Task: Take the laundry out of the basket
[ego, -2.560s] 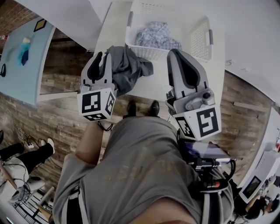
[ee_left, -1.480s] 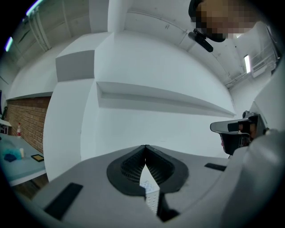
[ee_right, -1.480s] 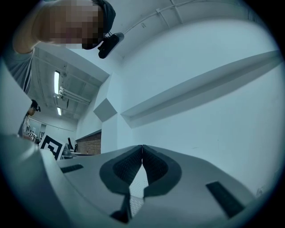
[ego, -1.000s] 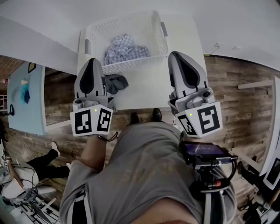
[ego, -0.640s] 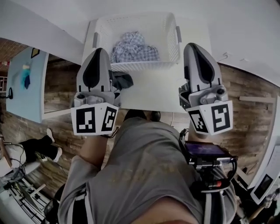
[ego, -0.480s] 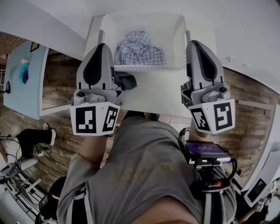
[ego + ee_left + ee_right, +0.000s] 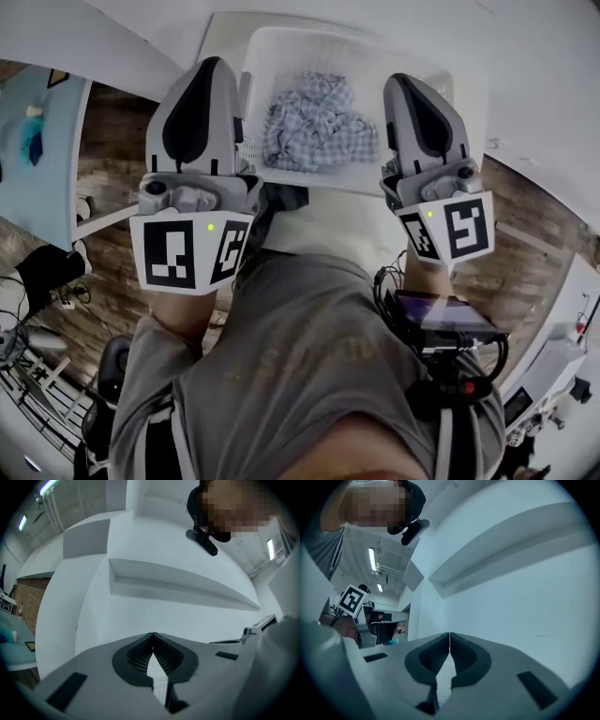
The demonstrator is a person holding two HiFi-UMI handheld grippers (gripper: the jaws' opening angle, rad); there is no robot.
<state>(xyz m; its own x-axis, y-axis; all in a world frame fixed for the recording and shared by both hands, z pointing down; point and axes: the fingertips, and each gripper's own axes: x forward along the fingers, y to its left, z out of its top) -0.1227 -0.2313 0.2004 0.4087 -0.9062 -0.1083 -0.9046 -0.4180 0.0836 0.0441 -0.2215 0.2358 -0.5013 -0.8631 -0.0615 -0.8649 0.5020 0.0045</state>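
Note:
A white laundry basket [image 7: 323, 178] stands on the white table [image 7: 328, 223] in the head view, with a crumpled blue-and-white checked garment [image 7: 319, 127] inside. My left gripper [image 7: 210, 62] reaches along the basket's left side, shut and empty. My right gripper [image 7: 401, 79] is over the basket's right side, also shut with nothing in it. A dark grey garment [image 7: 284, 201] lies on the table in front of the basket, mostly hidden behind the left gripper. In the gripper views the left gripper [image 7: 152, 633] and right gripper [image 7: 449, 633] point level at a white wall; the basket is out of sight.
A pale blue table [image 7: 37, 122] stands to the left across a strip of wooden floor [image 7: 103, 178]. A white ledge [image 7: 178, 585] runs along the wall ahead. A dark device with cables [image 7: 441, 323] hangs at the person's waist.
Both grippers have moved forward from the table's near edge to either side of the basket. The left one now covers most of the dark garment. Jaws stayed shut.

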